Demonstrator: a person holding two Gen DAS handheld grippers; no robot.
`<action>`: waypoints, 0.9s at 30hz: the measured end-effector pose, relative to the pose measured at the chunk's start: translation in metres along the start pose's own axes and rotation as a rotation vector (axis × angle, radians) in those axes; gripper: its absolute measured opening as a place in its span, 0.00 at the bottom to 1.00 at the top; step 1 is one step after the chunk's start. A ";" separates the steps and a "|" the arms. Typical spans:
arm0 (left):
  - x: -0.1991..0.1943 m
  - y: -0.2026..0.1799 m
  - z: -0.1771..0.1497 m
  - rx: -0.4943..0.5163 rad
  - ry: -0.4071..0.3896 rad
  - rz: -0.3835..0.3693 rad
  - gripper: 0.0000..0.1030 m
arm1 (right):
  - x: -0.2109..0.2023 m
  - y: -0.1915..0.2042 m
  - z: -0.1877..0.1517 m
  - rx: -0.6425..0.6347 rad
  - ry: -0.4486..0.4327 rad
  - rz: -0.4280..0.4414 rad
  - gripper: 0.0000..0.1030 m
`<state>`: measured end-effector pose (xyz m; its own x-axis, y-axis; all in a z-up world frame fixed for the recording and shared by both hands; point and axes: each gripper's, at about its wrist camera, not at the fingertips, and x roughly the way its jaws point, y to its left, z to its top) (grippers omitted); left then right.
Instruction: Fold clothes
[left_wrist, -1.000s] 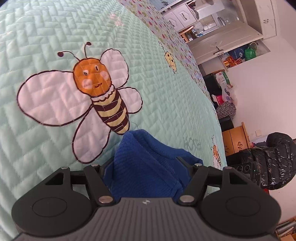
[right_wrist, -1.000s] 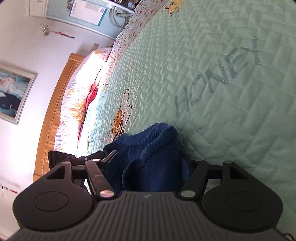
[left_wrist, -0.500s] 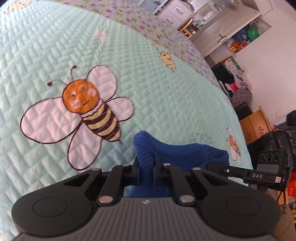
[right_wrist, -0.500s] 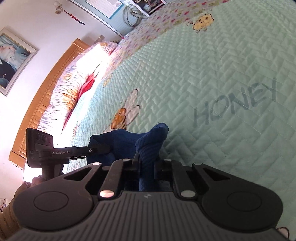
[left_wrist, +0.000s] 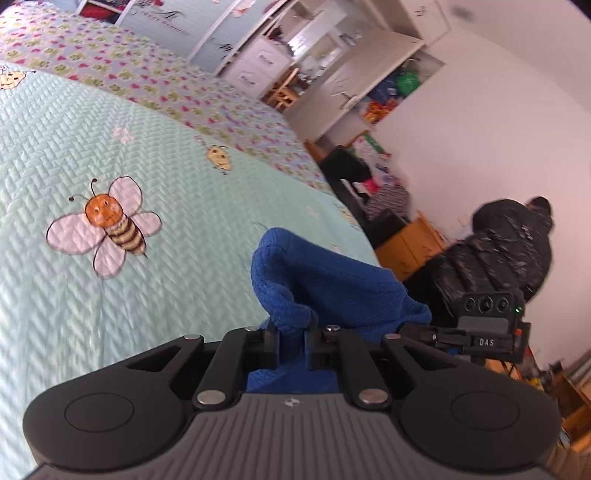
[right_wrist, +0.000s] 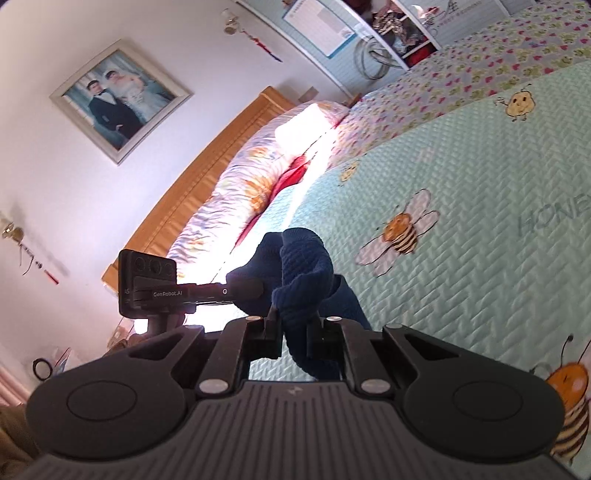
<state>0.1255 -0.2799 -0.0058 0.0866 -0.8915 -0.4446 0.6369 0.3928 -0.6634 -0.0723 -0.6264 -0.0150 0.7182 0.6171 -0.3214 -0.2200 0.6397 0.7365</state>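
Note:
A blue knitted garment (left_wrist: 325, 280) is held up off the mint quilted bedspread (left_wrist: 110, 147). My left gripper (left_wrist: 291, 341) is shut on one bunched edge of it. The cloth stretches right toward the other gripper's camera unit (left_wrist: 487, 332). In the right wrist view the same garment (right_wrist: 303, 266) looks dark blue. My right gripper (right_wrist: 293, 338) is shut on another bunched edge there, and the left gripper's camera unit (right_wrist: 151, 288) shows at the left. The lower part of the garment hangs hidden behind both gripper bodies.
Bee patterns (left_wrist: 107, 225) cover the bedspread. A black puffy jacket (left_wrist: 506, 251) and a wooden cabinet (left_wrist: 410, 247) stand beyond the bed's right side. Pillows (right_wrist: 258, 177) and a wooden headboard (right_wrist: 207, 173) lie at the bed's head, under a framed picture (right_wrist: 118, 99).
Both grippers closed on the blue garment between one second and half a second ago. Since then they have lifted it away from the bedspread, and the bed looks farther off.

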 end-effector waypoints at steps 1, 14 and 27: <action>-0.014 -0.007 -0.014 0.007 -0.002 -0.013 0.10 | -0.008 0.013 -0.010 -0.013 0.006 0.018 0.11; -0.046 -0.003 -0.254 -0.024 0.374 -0.003 0.44 | -0.031 0.061 -0.211 -0.135 0.269 -0.169 0.50; -0.071 0.013 -0.229 -0.181 0.120 0.231 0.58 | -0.082 0.023 -0.260 0.296 -0.066 -0.297 0.65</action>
<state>-0.0479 -0.1601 -0.1205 0.1152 -0.7452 -0.6568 0.4632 0.6252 -0.6282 -0.3080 -0.5436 -0.1263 0.7645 0.3891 -0.5140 0.1949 0.6205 0.7596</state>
